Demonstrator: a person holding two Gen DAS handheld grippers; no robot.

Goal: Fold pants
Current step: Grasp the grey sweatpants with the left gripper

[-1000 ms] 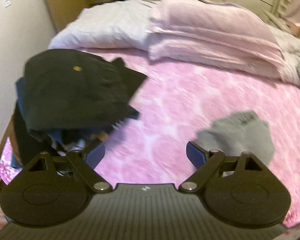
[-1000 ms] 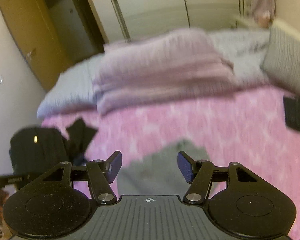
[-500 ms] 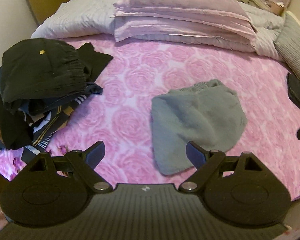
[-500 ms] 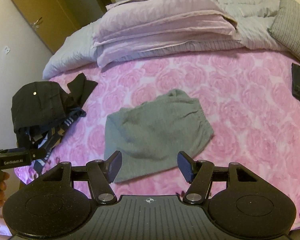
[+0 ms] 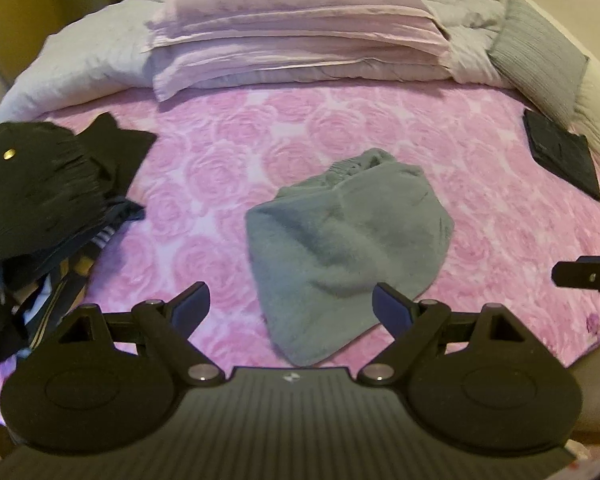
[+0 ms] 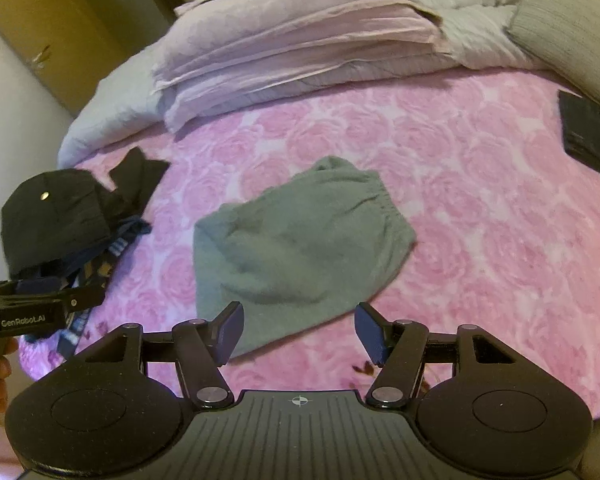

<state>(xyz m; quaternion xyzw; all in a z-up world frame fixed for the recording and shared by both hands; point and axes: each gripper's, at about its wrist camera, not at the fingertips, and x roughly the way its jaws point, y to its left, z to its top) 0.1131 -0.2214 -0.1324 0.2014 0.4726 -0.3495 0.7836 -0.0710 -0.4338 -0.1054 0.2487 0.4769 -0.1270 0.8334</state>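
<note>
Grey fleece pants (image 5: 348, 236) (image 6: 300, 248) lie bunched in a loose heap in the middle of the pink rose bedspread (image 5: 500, 216) (image 6: 500, 216), elastic waistband toward the pillows. My left gripper (image 5: 290, 306) hovers above the heap's near corner, open, nothing between its fingers. My right gripper (image 6: 299, 330) also stands open over the near edge of the pants, holding nothing. In the right wrist view the left gripper (image 6: 80, 300) shows at the left edge with a hand under it. One finger (image 5: 580, 276) of the right gripper reaches in at the right edge of the left wrist view.
A pile of dark clothes (image 5: 40, 208) (image 6: 68, 224) with striped pieces sits at the bed's left edge. A folded black garment (image 5: 560, 156) (image 6: 592, 136) lies at the right. Stacked lilac pillows (image 5: 300, 36) and a grey quilt (image 5: 76, 64) fill the head of the bed.
The left gripper has swung right, from over the dark pile to the grey pants, which now lie centred ahead of it. The right gripper tilted down toward the pants. Both stayed open.
</note>
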